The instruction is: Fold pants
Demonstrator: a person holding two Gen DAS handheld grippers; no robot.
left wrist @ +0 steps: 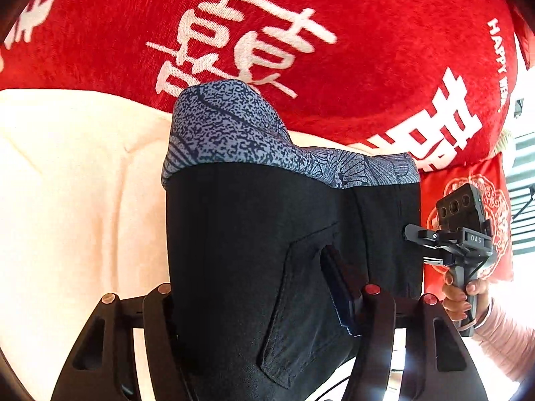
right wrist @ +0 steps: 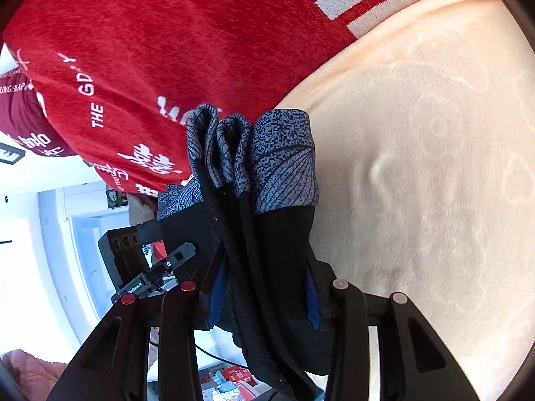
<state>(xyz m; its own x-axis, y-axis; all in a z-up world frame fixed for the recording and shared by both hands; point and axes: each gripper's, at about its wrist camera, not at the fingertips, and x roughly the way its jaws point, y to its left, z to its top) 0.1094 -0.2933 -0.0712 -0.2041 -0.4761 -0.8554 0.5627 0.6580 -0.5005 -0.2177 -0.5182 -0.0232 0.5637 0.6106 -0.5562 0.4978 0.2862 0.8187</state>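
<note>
The black pants (left wrist: 254, 234) with a blue-grey patterned waistband (left wrist: 227, 127) hang folded, held up above the bed. My left gripper (left wrist: 267, 300) is shut on the pants, fabric filling the gap between its fingers. My right gripper (right wrist: 264, 290) is shut on the same pants (right wrist: 267, 254), where several folded layers of waistband (right wrist: 247, 153) bunch together. The right gripper also shows in the left wrist view (left wrist: 458, 237) at the pants' right edge, held by a hand. The left gripper shows in the right wrist view (right wrist: 143, 267) at the left.
A red blanket with white characters (left wrist: 301, 33) lies on the cream bedsheet (left wrist: 83, 200). The blanket (right wrist: 150, 50) and sheet (right wrist: 434, 167) also show in the right wrist view. A red cushion (left wrist: 468, 183) sits at the right. A bright room shows beyond (right wrist: 40, 234).
</note>
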